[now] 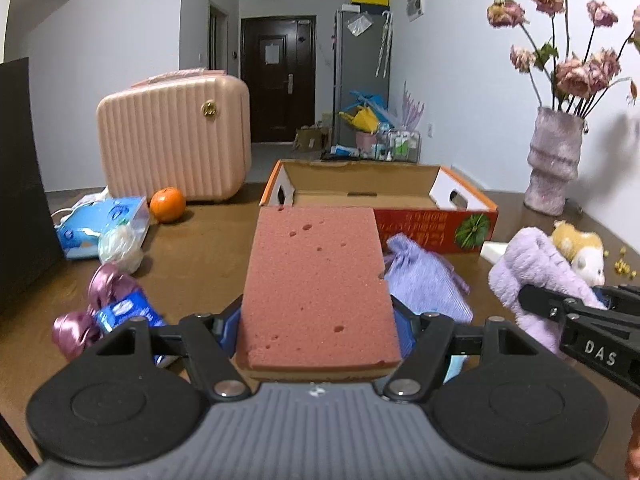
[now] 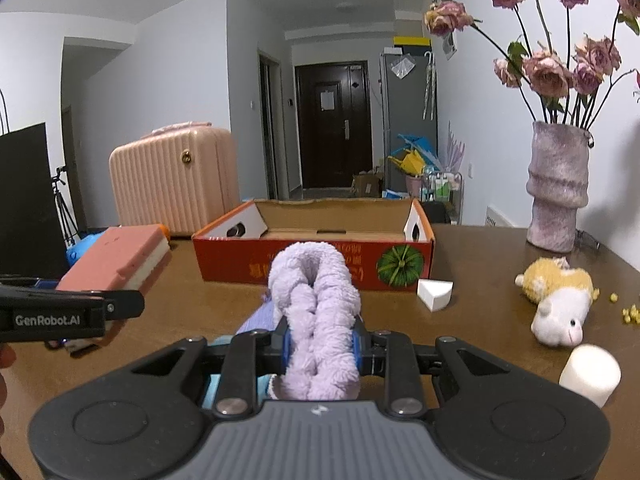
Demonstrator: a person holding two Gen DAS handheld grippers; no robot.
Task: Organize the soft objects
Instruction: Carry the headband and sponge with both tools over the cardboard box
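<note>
Sponge [image 1: 316,284], pink on top with a pale layer beneath, sat flat between the pads of the left hand-held gripper [image 1: 318,320], which grasped it by its two long sides and held it clear of the table [image 1: 200,248]. In the right wrist view the same sponge [image 2: 116,260] showed at the left edge, raised above the tabletop. The right hand-held gripper [image 2: 320,344] was clenched on a folded lilac fluffy cloth [image 2: 316,312], whose loop stuck out forward past the fingers. Both loads pointed toward the open box [image 1: 376,200], red and orange outside and plain cardboard inside, which stood on the table just beyond them.

A knitted lilac pouch [image 1: 424,276] lay on the table just right of the sponge, in front of the box. A plush animal [image 2: 560,300], yellow and white, lay on its side to the right, well apart from the box. A white wedge [image 2: 434,292] rested near the box's front right corner, and a white cylinder [image 2: 590,372] lay nearer the right gripper. On the left side of the table were a tissue pack [image 1: 100,224], an orange [image 1: 168,204] and a pink case [image 1: 176,136]. A vase [image 2: 558,188] of dried roses stood at the far right by the wall.
</note>
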